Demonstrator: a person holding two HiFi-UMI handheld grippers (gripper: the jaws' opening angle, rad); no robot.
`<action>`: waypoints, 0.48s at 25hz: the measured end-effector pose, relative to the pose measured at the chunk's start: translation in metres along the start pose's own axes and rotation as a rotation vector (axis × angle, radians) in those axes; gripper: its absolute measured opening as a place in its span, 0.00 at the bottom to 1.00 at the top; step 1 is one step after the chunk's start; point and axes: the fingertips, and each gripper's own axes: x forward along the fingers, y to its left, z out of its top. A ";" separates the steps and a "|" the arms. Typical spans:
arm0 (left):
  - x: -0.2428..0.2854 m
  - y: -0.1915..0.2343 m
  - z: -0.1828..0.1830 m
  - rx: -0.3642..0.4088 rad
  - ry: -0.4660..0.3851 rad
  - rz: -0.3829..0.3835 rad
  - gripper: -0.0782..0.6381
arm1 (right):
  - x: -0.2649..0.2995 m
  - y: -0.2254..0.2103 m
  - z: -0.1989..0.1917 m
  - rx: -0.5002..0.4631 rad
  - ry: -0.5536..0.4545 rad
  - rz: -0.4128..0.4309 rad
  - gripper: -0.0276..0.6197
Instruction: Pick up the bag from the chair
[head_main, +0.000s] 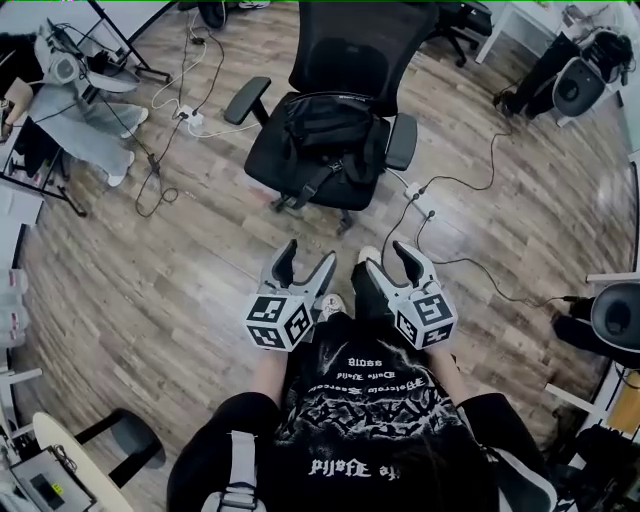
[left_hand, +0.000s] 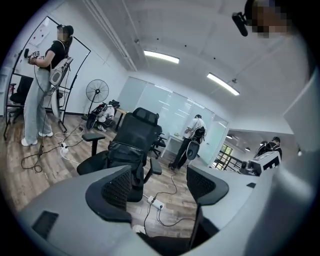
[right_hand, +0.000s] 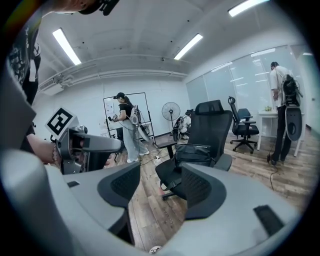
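A black bag (head_main: 325, 125) lies on the seat of a black office chair (head_main: 345, 60), its strap hanging over the seat's front. The bag also shows in the left gripper view (left_hand: 125, 154) and the right gripper view (right_hand: 196, 153). My left gripper (head_main: 304, 259) and right gripper (head_main: 386, 254) are held side by side in front of my chest, well short of the chair. Both stand open with nothing between their jaws. In their own views the left gripper (left_hand: 160, 187) and right gripper (right_hand: 160, 184) point at the chair.
Cables and a power strip (head_main: 412, 190) lie on the wooden floor to the right of the chair. A person (left_hand: 45, 90) stands at the left by a tripod. Another person (right_hand: 282, 115) stands at a desk on the right. More chairs stand at the room's edges.
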 end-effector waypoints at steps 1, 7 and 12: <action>0.003 0.002 0.000 0.000 -0.001 0.004 0.60 | 0.004 -0.002 0.001 0.000 0.000 0.005 0.46; 0.023 0.020 0.012 0.024 -0.017 0.065 0.60 | 0.034 -0.019 0.008 -0.014 0.010 0.055 0.46; 0.051 0.035 0.025 0.035 -0.010 0.105 0.60 | 0.071 -0.039 0.025 -0.025 0.022 0.108 0.46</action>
